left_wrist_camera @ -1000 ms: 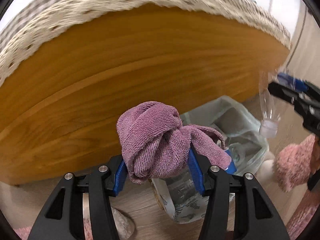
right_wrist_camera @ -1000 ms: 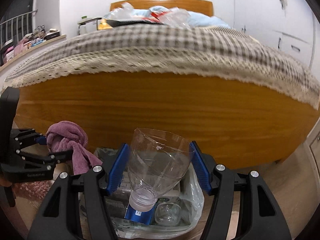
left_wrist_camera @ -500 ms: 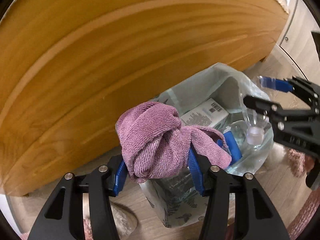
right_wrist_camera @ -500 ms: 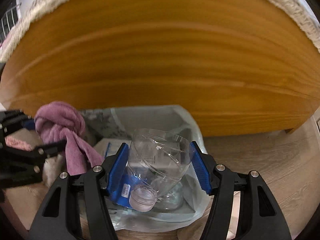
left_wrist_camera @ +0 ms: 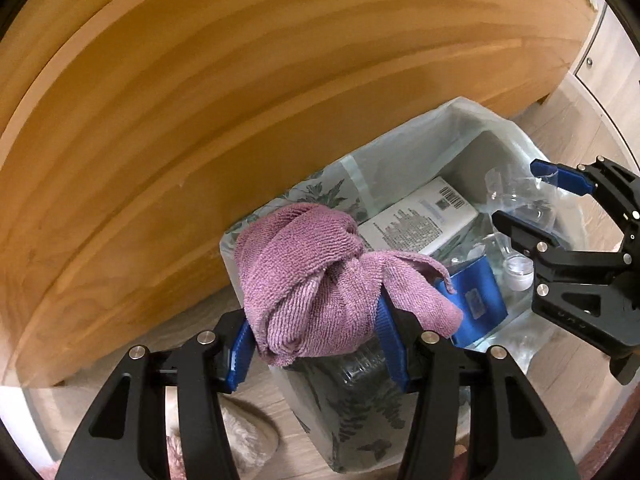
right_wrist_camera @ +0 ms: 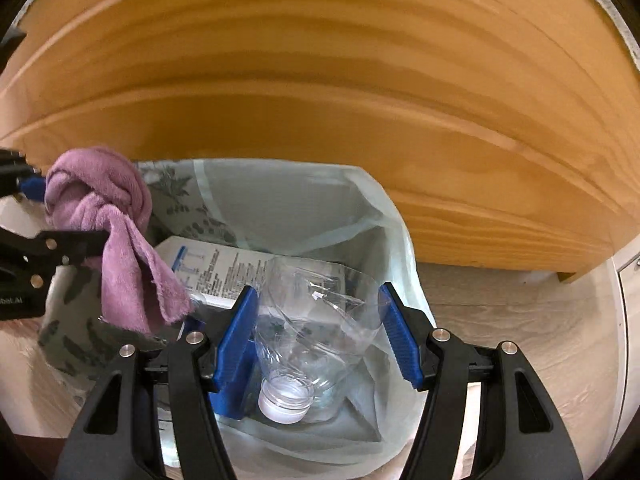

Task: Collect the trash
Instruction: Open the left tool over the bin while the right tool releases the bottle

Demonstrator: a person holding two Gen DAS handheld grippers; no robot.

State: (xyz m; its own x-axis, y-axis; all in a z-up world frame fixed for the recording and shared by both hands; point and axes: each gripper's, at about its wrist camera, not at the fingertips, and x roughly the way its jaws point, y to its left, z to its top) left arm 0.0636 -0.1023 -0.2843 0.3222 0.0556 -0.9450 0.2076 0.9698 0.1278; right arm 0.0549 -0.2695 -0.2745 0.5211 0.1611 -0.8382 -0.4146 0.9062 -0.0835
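Observation:
My left gripper (left_wrist_camera: 316, 340) is shut on a bunched purple cloth (left_wrist_camera: 316, 280), held over the near left rim of a lined trash bin (left_wrist_camera: 460, 120). The same cloth (right_wrist_camera: 100, 216) and left gripper (right_wrist_camera: 44, 216) appear at the left of the right wrist view. My right gripper (right_wrist_camera: 318, 332) is shut on the cut top half of a clear plastic bottle (right_wrist_camera: 316, 320), cap end toward me, just above the bin's opening (right_wrist_camera: 280, 200). In the left wrist view the right gripper (left_wrist_camera: 532, 196) and bottle piece (left_wrist_camera: 520, 208) hang over the bin's right side.
Inside the bin lie a white printed carton (left_wrist_camera: 420, 220), a blue packet (left_wrist_camera: 476, 292) and clear plastic. A tall wooden bed board (right_wrist_camera: 320, 80) stands right behind the bin. Pale wood floor (right_wrist_camera: 540, 320) lies to the right, a cabinet (left_wrist_camera: 600, 52) beyond.
Both grippers have come down and tipped toward the bin, holding the cloth and the bottle piece. The bed's top has left view; the bin now fills the lower frames.

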